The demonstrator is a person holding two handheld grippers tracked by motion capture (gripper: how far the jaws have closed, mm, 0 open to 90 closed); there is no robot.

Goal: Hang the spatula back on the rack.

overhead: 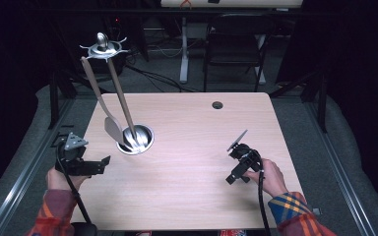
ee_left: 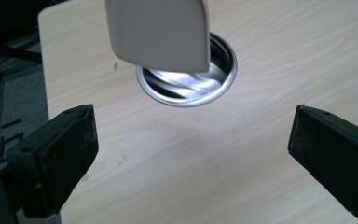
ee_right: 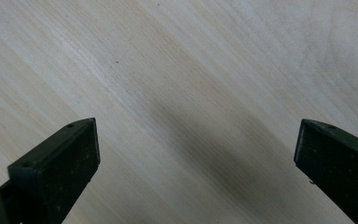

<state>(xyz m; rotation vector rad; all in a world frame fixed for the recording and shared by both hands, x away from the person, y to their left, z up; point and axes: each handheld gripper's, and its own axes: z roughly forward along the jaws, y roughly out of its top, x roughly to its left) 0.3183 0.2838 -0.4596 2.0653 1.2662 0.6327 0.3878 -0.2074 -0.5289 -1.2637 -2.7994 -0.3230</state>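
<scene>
We hold the left hand-held gripper [overhead: 103,162] low at the near left edge of the tabletop [overhead: 197,123], jaws spread wide with nothing between them. Just ahead of it and slightly above hangs the beige spatula [ee_left: 158,32], its blade dangling over the round metal base [ee_left: 186,86] of the utensil rack [overhead: 103,48]. In the high view the spatula [overhead: 101,101] hangs by its long handle from the rack's top ring, beside a second utensil [overhead: 123,101] whose metal head rests down in the base. The spatula blade sits apart from our jaws, a little beyond their tips.

The right hand-held gripper [overhead: 236,162] rests well off to the right of the rack, also wide open and empty, facing bare wood [ee_right: 177,93].

We judge that hanging the spatula on the rack looks done: it hangs free and no jaw touches it. What seems left is little, perhaps drawing the left hand-held gripper clear of the rack.
</scene>
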